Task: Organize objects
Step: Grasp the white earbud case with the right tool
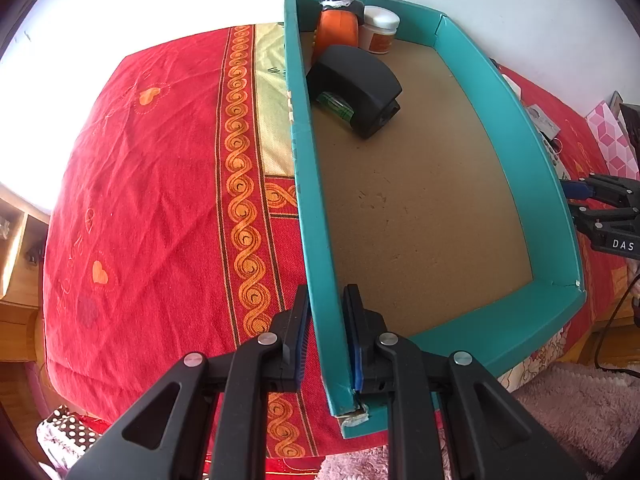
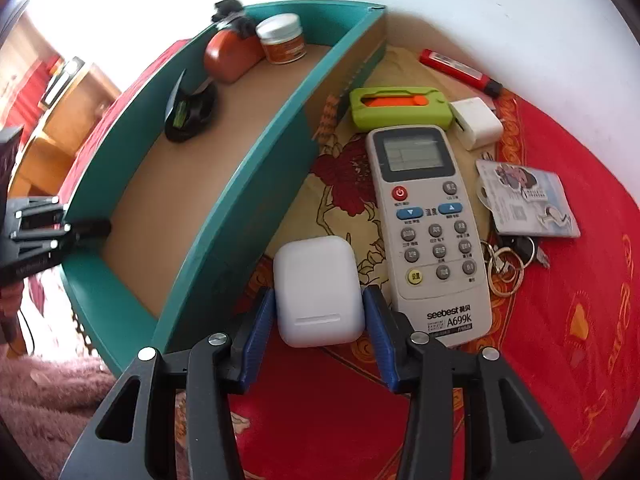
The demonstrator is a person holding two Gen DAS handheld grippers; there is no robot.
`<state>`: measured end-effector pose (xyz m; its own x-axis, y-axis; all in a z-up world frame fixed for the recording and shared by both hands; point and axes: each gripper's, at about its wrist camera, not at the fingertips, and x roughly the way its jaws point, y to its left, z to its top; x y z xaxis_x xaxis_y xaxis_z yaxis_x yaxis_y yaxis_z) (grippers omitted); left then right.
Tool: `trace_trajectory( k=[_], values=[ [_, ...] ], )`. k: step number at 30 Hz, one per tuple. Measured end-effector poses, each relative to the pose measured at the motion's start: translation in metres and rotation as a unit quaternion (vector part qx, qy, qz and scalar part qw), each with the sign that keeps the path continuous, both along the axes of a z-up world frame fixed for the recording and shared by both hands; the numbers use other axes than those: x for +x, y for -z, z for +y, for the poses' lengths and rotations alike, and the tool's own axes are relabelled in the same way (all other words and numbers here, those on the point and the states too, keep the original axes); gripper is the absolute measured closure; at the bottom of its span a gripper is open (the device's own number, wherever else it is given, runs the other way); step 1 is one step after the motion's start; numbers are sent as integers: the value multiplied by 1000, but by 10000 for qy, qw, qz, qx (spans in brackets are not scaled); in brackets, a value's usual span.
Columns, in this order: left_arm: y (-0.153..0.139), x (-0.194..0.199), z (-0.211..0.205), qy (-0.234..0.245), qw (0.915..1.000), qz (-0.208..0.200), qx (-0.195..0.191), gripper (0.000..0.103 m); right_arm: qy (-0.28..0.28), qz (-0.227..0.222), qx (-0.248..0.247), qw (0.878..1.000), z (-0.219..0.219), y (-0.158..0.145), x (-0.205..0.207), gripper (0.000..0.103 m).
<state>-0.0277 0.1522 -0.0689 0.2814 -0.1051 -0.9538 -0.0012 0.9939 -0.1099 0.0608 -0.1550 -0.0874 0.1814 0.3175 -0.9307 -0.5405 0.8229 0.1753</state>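
Note:
A teal box [image 1: 516,112] with a brown floor lies on the red bedspread. It holds a black tape dispenser [image 1: 356,88], an orange penguin toy [image 1: 338,20] and a white jar [image 1: 380,28] at its far end. My left gripper [image 1: 327,320] is shut on the box's left wall. In the right wrist view my right gripper [image 2: 319,312] has its blue pads on both sides of a white earbud case [image 2: 318,290] on the bed, beside the box [image 2: 248,184].
To the right of the box lie a white remote [image 2: 430,232], a green and orange case [image 2: 400,106], a white charger [image 2: 476,122], a red lighter [image 2: 460,70] and a card holder with keys [image 2: 524,200]. A pink rug [image 1: 560,412] lies below the bed edge.

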Motion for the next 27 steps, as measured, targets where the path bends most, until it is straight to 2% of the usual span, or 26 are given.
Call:
trace_trajectory(
  k=[5, 12, 19, 27],
  values=[
    [0, 1, 0, 18, 10000, 8, 1, 87, 109, -12, -12, 9999, 3, 1, 2, 56],
    [0, 2, -1, 40, 10000, 14, -11, 86, 11, -302, -475, 9984, 26, 2, -5, 58],
    [0, 2, 2, 39, 10000, -1, -37, 85, 310, -281, -419, 9982, 17, 1, -7, 58],
    [1, 1, 5, 80, 10000, -13, -54, 85, 445, -364, -242, 9981, 5, -26, -6, 58]
  ],
)
